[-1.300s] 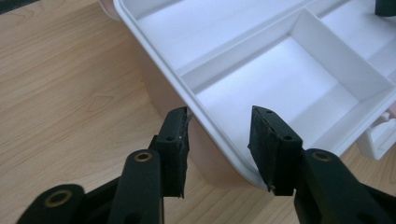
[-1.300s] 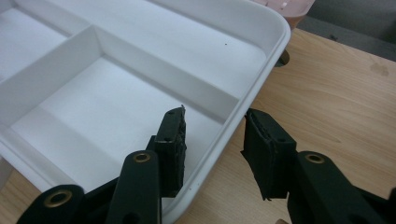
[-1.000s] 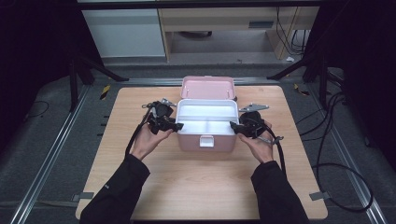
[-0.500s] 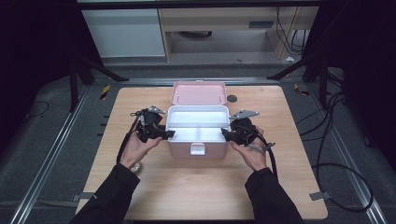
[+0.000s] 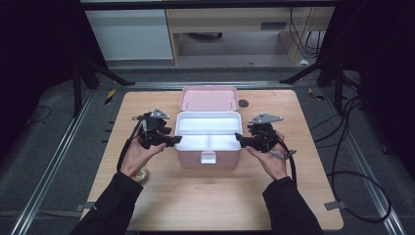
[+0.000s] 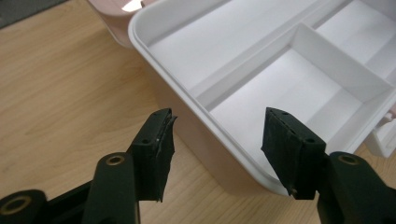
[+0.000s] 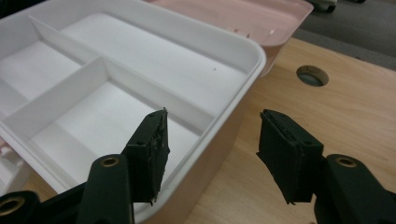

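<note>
The pink box [image 5: 208,147] sits in the middle of the table [image 5: 205,205] with its lid [image 5: 209,98] open behind it. The left gripper [image 5: 172,141] and right gripper [image 5: 241,138] wait at its two ends, fingers apart, one on each side of the white rim. A round hole [image 5: 243,103] is in the table near the lid.

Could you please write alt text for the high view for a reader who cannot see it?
An open pink box with a white divided tray sits on a wooden table. The left gripper and right gripper, both open, flank its sides.
</note>
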